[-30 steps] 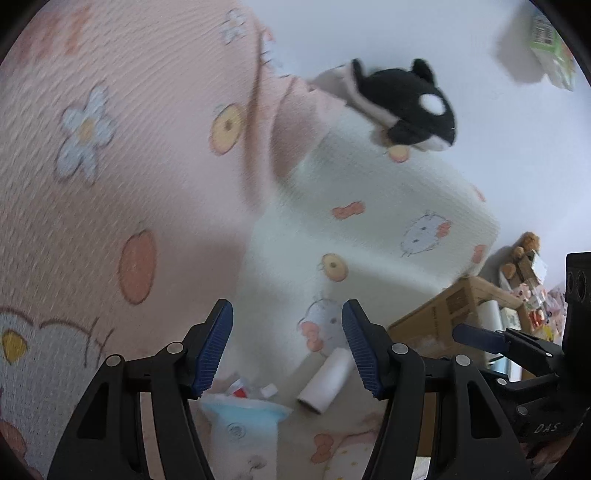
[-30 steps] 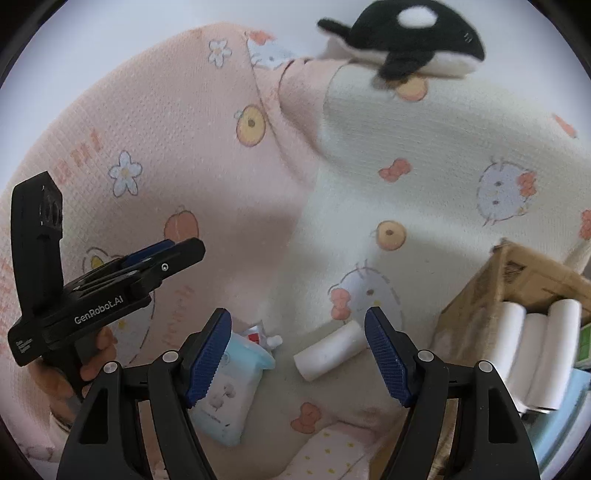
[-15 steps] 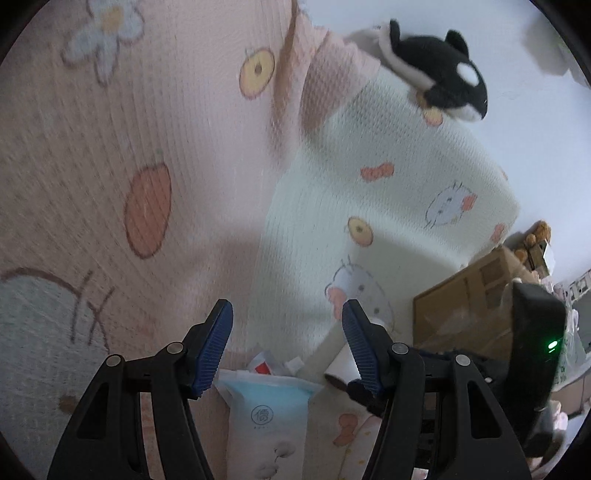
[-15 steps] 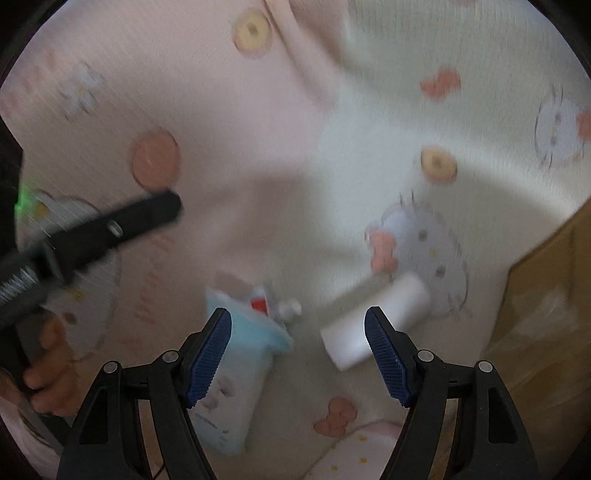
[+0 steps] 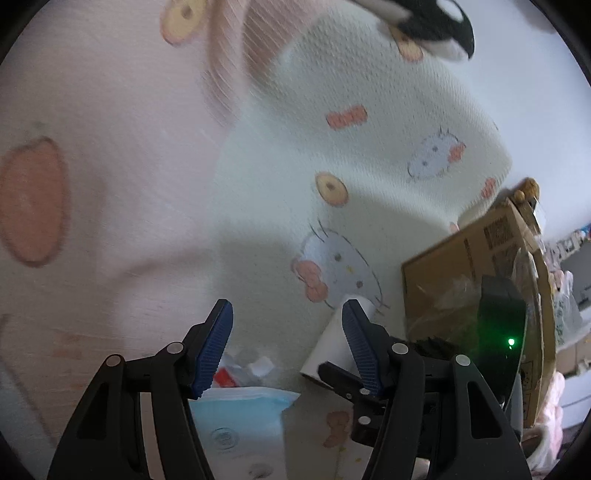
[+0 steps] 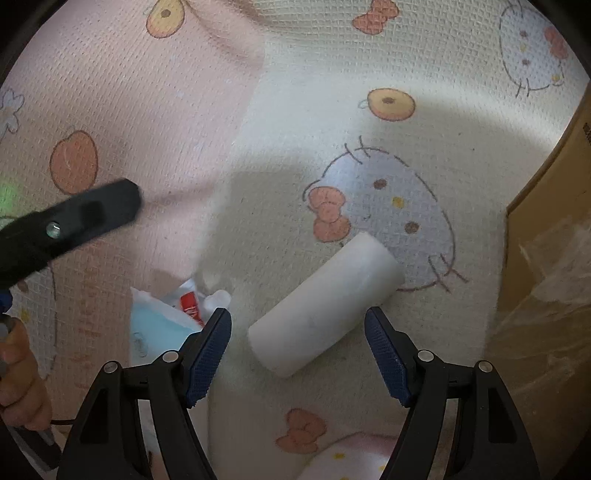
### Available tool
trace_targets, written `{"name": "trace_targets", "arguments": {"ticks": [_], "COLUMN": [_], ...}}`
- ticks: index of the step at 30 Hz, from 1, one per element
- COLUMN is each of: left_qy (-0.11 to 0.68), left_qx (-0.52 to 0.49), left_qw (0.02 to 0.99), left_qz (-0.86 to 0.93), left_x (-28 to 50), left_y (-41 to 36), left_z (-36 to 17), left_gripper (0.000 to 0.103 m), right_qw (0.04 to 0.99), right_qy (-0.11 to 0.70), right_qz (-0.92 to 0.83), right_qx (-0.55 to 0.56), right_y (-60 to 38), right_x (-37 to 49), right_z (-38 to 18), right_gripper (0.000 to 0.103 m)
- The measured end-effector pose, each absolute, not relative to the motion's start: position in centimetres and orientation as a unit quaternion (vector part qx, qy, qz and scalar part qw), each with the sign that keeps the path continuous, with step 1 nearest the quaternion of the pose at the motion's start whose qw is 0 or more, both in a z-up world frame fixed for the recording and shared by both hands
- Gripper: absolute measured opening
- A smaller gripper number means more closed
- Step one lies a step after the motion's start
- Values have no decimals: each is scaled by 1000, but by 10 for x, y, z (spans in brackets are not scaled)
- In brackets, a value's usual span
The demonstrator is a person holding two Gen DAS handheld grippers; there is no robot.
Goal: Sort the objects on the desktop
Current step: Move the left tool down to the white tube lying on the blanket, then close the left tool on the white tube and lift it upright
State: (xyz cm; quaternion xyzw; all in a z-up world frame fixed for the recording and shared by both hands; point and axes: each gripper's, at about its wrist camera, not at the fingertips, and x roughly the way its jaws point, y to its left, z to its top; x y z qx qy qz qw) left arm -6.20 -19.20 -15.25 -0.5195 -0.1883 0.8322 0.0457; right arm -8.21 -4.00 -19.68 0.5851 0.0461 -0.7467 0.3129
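Right wrist view: right gripper spread wide and empty above a white paper roll lying on the cartoon-print blanket.
Left gripper, also parted and empty, hovers over a blue tissue pack; a cardboard box stands beyond the roll, and a plush orca sits farthest.

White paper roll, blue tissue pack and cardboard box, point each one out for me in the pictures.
white paper roll [image 6: 325,308], right wrist view, middle of its curved side.
blue tissue pack [image 5: 240,424], left wrist view, its blue front face.
cardboard box [image 5: 461,258], left wrist view, its printed side wall.
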Motion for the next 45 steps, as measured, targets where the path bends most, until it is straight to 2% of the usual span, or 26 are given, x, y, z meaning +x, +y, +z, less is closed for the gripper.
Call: {"name": "trace_targets", "arguments": {"ticks": [6, 13, 16, 18, 20, 22, 27, 30, 35, 39, 41, 45], "left_qy": [-205, -172, -160, -164, -182, -218, -244, -257, -281, -261, -234, -196], "left_qx": [-564, -622, -633, -635, -641, -645, -651, -655, -660, -665, -660, -666], "left_qw": [106, 130, 122, 123, 125, 136, 129, 136, 138, 143, 136, 151], "left_qz": [793, 753, 748, 745, 735, 720, 707, 697, 682, 685, 701, 704], "left_x": [-82, -101, -106, -110, -113, -116, -116, -113, -115, -122, -126, -130], "left_y": [-172, -150, -148, -149, -152, -157, -161, -161, -165, -167, -163, -149], "left_z": [-182, -215, -223, -227, -231, -236, -240, -240, -246, -245, -240, -238], "left_gripper": [66, 66, 65, 63, 53, 47, 46, 41, 40, 46, 51, 53], "right_qw": [329, 366, 384, 390, 391, 389, 393, 391, 390, 376, 376, 375], "right_qy": [10, -36, -34, -46, -69, -94, -158, -192, -181, -121, -92, -88], "right_qz": [-748, -734, -742, -738, -734, -729, -706, -701, -706, -728, -738, -739], "right_qx": [577, 571, 548, 549, 551, 555, 567, 566, 563, 561, 552, 553], "right_y": [-28, -29, -35, -38, -37, -36, -21, -17, -20, -36, -37, -39], "right_x": [-83, -78, -72, -73, -77, -81, -87, -86, -87, -90, -83, -82], "right_z": [-208, -235, -230, -230, -231, -234, -240, -245, -242, -244, -241, -242], "right_gripper": [72, 74, 74, 74, 74, 74, 73, 73, 71, 54, 54, 54]}}
